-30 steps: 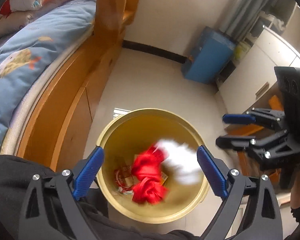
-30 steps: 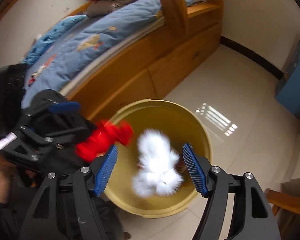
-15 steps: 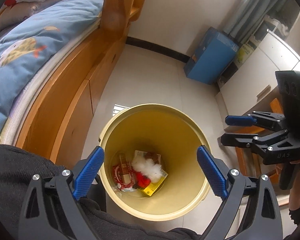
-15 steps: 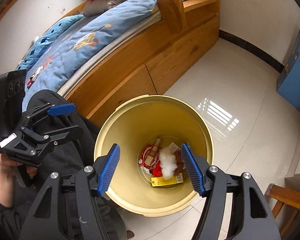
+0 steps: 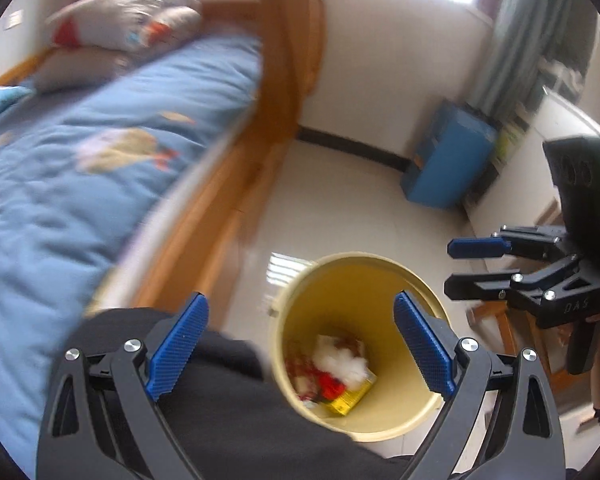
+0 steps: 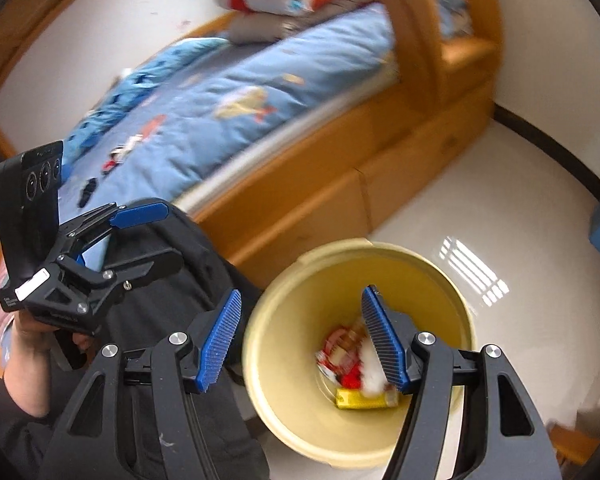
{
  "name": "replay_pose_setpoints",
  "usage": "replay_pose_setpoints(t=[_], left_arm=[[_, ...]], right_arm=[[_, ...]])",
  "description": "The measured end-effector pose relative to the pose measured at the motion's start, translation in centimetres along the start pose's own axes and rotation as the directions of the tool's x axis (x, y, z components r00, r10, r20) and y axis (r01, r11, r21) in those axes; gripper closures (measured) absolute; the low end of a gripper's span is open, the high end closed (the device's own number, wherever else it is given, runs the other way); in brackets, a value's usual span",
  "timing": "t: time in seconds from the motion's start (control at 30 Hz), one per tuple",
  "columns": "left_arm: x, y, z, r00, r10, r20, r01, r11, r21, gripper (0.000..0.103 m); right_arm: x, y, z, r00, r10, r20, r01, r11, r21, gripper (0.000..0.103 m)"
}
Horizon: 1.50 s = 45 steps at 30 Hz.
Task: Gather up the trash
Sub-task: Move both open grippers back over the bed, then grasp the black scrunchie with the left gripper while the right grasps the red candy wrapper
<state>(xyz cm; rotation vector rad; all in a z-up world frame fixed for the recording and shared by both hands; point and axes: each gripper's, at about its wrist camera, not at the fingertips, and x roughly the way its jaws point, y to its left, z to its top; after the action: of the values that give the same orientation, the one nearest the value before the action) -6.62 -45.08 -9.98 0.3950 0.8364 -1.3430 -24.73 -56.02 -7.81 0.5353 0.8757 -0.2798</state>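
Both feeds are motion-blurred on my end, so fine detail is soft. The near side of the yellow bin is cut off by my operator's dark trouser leg in the left wrist view; in the right wrist view one blue pad hides part of the bin's contents.

The bin stands upright on the floor, mouth up, just beside the wooden bed frame. At the bottom I see white fluff on top, something red touching it, a yellow packet lying flat, and a red-and-white wrapper. I cannot read any labels. The packet's long axis runs roughly across the bin floor in the right wrist view.

Left hand-held gripper: jaws spread wide, nothing between them, hanging over the bin's near rim. Right hand-held gripper: also wide apart, holding nothing, above the bin mouth.

A blue quilt covers the bed. A blue box sits against the far wall.
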Motion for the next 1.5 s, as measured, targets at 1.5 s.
replay_pose_setpoints(t=[1.5], left_arm=[[-17.6, 38.9, -8.7, 0.748, 0.652, -0.126, -0.597, 0.576, -0.559, 0.005]], right_arm=[[27.6, 37.5, 19.0, 0.930, 0.361, -0.073, -0.345, 0.782, -0.519, 0.009]])
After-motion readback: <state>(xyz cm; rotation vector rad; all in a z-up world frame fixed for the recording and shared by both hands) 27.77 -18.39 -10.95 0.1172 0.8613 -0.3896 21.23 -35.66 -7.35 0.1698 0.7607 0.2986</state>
